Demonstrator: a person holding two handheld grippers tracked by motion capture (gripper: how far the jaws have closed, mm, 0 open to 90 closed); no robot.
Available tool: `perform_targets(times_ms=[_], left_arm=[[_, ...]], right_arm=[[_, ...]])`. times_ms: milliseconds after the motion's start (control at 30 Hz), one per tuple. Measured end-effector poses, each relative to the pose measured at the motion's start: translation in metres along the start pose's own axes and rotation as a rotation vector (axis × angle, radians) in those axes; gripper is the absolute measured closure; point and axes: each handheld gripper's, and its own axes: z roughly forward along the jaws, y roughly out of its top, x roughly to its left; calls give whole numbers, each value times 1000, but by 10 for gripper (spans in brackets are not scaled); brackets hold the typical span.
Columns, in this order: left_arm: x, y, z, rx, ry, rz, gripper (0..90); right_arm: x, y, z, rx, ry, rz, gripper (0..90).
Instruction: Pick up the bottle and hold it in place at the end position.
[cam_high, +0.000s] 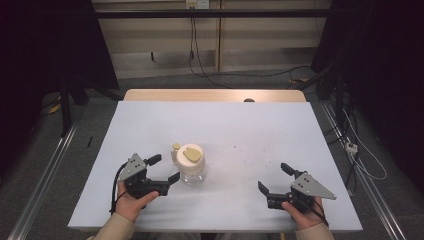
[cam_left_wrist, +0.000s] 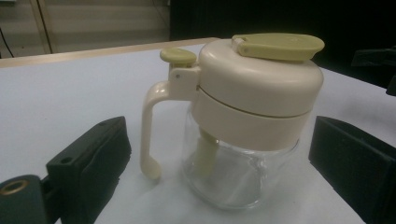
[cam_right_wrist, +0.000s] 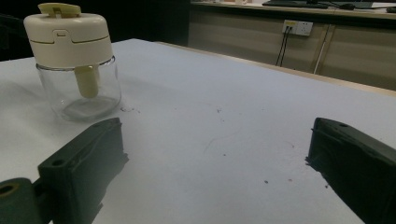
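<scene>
Glass jar (cam_left_wrist: 233, 179) sits upright on the table (cam_high: 240, 130), left of centre, toward the person's side. Body: clear round glass, straight walls, thick base. Looks empty; a faint haze or residue at the bottom in the right gripper view, can't tell which. A pale cream tube (cam_left_wrist: 204, 156) hangs from the lid down inside the glass, ending near the base.

Lid (cam_left_wrist: 259, 88) is a cream plastic dome, matte, two-part with a seam running around it. On top, a yellow-green oval flap (cam_left_wrist: 280, 45), lying flat and closed. At the side, a small yellow-green round button (cam_left_wrist: 178, 56) on a hinge block, and a thin curved cream handle (cam_left_wrist: 150, 135) dropping from it with a rounded tip that hangs free beside the glass.

Left gripper (cam_high: 165, 170) is just beside the jar, jaws spread wide, one on either side of it in the left gripper view, neither touching it. Jaws are black, blocky, matte.

Right gripper (cam_high: 274, 179) is well apart from the jar, to the right over bare table, jaws also spread, holding nothing. Grey three-cornered plate (cam_high: 312, 186) on top.

Table cover is pale, smooth, with a few small dark specks and scuffs; a wooden edge (cam_high: 215, 95) shows at the far side.
</scene>
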Motion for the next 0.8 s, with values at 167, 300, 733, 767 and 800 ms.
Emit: perform_targets(times_ms=[167, 300, 733, 767, 800], left_arm=[[-3, 0, 6, 14, -10, 13, 49], [-4, 1, 10, 22, -12, 6, 57], [-9, 0, 20, 48, 0, 3, 70], [-9, 0, 20, 50, 0, 5, 70], [-10, 0, 21, 53, -3, 7, 72]], right_arm=[[1, 0, 0, 1, 1, -3, 31], [1, 0, 0, 3, 2, -4, 31], [1, 1, 1, 3, 8, -9, 32], [1, 1, 1, 3, 8, -9, 32], [1, 1, 1, 2, 8, -10, 32]])
